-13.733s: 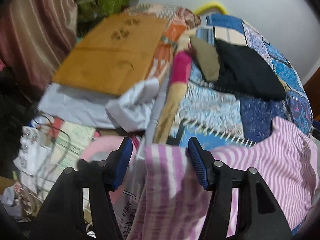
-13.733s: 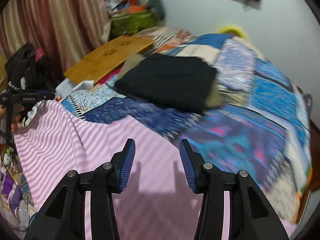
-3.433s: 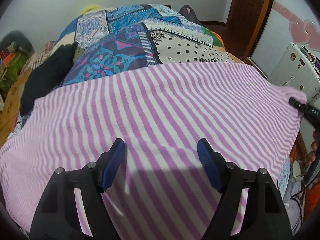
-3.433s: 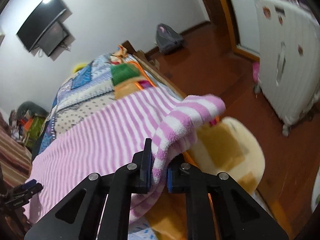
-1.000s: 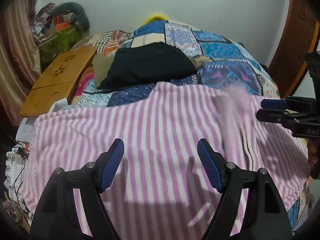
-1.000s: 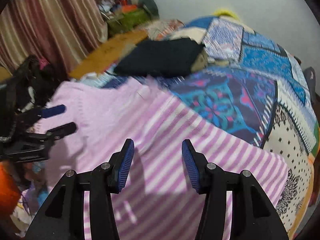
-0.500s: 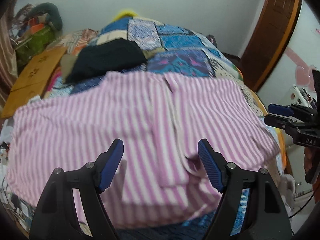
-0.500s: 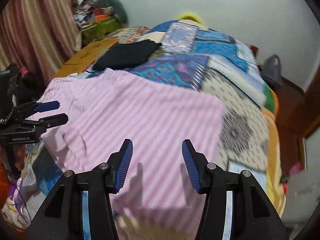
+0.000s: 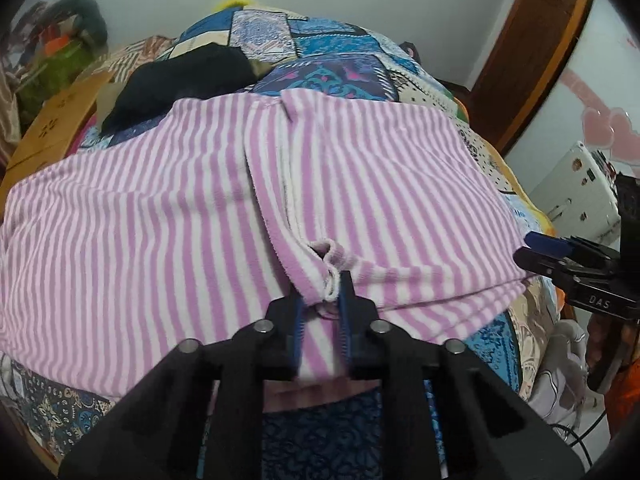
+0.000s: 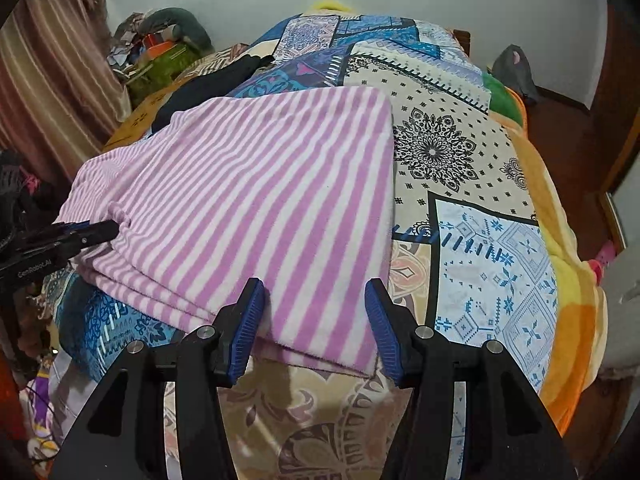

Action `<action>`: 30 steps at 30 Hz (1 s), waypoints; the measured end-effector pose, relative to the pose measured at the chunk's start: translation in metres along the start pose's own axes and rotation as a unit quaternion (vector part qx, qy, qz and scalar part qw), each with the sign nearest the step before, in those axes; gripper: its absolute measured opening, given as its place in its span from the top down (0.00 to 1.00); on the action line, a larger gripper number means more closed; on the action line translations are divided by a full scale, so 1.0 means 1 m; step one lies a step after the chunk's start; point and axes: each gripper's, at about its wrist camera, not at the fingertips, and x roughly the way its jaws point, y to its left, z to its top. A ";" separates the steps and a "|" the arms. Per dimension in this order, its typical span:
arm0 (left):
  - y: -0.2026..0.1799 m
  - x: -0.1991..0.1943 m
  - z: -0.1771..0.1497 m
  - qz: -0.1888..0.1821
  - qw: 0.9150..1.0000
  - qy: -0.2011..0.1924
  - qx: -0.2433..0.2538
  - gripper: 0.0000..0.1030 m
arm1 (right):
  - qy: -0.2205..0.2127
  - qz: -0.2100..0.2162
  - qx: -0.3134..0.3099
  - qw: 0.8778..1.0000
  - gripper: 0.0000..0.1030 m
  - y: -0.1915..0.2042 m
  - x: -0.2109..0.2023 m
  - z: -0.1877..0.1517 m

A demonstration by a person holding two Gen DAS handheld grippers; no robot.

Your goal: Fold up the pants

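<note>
Nearest in the left wrist view, our left gripper (image 9: 323, 304) has just been closing and now pinches the bunched near edge of the pink-and-white striped fleece pants (image 9: 160, 216), which lie folded across the blue patchwork bedspread (image 9: 340, 56). The right wrist view shows what that one cannot: our right gripper (image 10: 316, 316) stands released, its blue pads (image 10: 252, 320) straddling the pants' near corner without pressing it. Farther back, only the left view clearly shows the folded black garment (image 9: 188, 80).
</note>
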 end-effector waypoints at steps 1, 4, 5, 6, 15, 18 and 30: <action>-0.001 -0.001 0.000 0.002 1.000 -0.001 0.002 0.86 | -0.001 -0.001 -0.001 1.000 0.53 0.000 0.000 0.000; 0.003 -0.008 -0.002 -0.005 1.000 -0.002 -0.004 0.88 | -0.002 -0.002 -0.002 1.000 0.53 0.000 -0.003 0.000; 0.006 -0.011 -0.003 -0.008 1.000 -0.003 -0.008 0.89 | -0.003 -0.003 -0.002 1.000 0.53 0.000 -0.003 0.000; 0.007 -0.015 -0.004 -0.010 1.000 -0.004 -0.012 0.90 | -0.002 -0.005 -0.004 1.000 0.53 0.000 -0.003 0.001; 0.042 -0.019 -0.024 0.027 0.999 0.014 -0.026 0.99 | -0.006 -0.020 -0.016 1.000 0.53 0.009 -0.013 0.008; 0.068 -0.039 -0.028 0.060 0.997 -0.015 -0.036 0.93 | -0.016 -0.016 -0.026 0.999 0.53 0.022 -0.017 0.017; 0.212 -0.101 -0.076 0.135 0.971 -0.063 -0.189 0.39 | -0.027 0.017 -0.097 0.995 0.52 0.114 0.018 0.050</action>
